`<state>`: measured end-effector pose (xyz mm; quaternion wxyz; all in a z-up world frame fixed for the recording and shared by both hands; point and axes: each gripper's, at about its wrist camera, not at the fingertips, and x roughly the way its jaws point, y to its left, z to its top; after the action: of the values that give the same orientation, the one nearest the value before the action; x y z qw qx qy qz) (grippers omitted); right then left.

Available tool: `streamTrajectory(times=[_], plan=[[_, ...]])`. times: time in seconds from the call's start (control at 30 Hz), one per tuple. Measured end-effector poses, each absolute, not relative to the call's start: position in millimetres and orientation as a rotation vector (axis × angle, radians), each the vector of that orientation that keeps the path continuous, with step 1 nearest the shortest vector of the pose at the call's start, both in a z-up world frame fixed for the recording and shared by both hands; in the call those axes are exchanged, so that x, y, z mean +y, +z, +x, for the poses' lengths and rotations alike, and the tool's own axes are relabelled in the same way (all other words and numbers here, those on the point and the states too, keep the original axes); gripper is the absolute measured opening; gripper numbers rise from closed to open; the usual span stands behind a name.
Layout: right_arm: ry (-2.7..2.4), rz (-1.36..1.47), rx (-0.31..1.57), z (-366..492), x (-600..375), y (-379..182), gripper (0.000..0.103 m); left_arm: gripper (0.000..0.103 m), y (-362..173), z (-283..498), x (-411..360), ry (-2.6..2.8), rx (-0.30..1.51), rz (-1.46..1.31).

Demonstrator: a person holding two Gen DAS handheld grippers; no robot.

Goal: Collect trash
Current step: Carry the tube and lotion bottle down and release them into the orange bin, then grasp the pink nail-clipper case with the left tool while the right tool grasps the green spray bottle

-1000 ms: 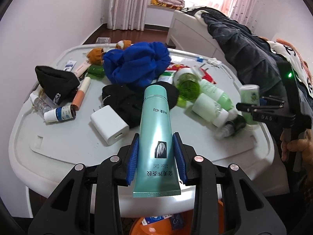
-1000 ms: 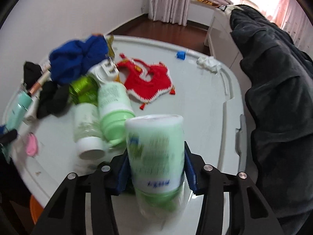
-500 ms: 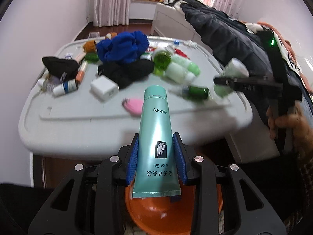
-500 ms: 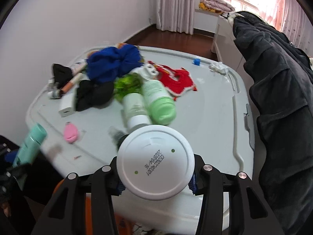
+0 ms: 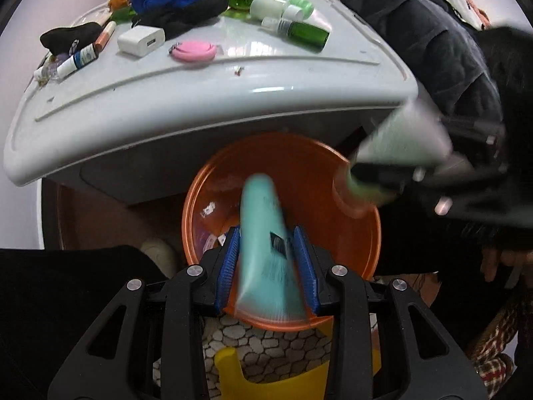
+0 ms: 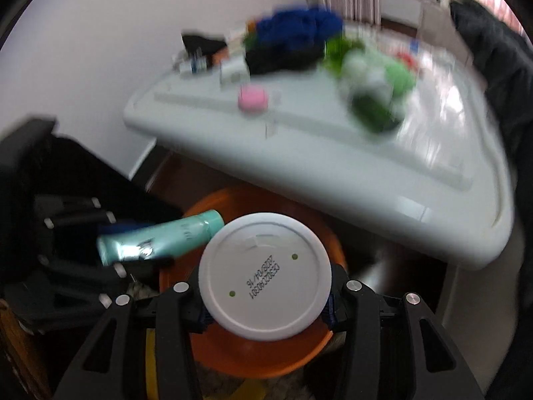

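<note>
Left gripper (image 5: pixel 266 266): above orange bin (image 5: pixel 200 200), jaws opening, teal tube (image 5: pixel 263 233) between pads, blurred | Right gripper (image 6: pixel 266 303): above bin, jaws opening, white bottle (image 6: pixel 266 276) between them, base toward camera | Bin: on floor below table (image 5: pixel 200 100) front edge | Table: bottles, pink case (image 5: pixel 195 51), charger (image 5: pixel 141 40) left on top

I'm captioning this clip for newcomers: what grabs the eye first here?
The orange bin on the floor under the white table's edge. Above it, the left gripper is opening around a teal tube, and the right gripper is opening around a white-bottomed bottle. Behind, clutter covers the table.
</note>
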<state>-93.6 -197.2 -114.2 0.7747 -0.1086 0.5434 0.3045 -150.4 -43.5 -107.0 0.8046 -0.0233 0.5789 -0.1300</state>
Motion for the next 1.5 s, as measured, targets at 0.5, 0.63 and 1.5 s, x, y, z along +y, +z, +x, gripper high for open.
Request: streamTrajectory(times=[0.5, 0.63, 1.5], plan=[[0.536, -0.404, 0.837, -34, -189, -38, 0.098, 0.066, -64, -106, 2, -0.118, 1.038, -0.157], [0.492, -0.391, 0.832, 7, -185, -36, 0.098, 0.072, -56, -74, 2, -0.066, 0.956, -0.152], [0.451, -0.265, 0.865, 28, -202, -59, 0.098, 0.044, -112, -8, -17, 0.027, 0.929, -0.003]])
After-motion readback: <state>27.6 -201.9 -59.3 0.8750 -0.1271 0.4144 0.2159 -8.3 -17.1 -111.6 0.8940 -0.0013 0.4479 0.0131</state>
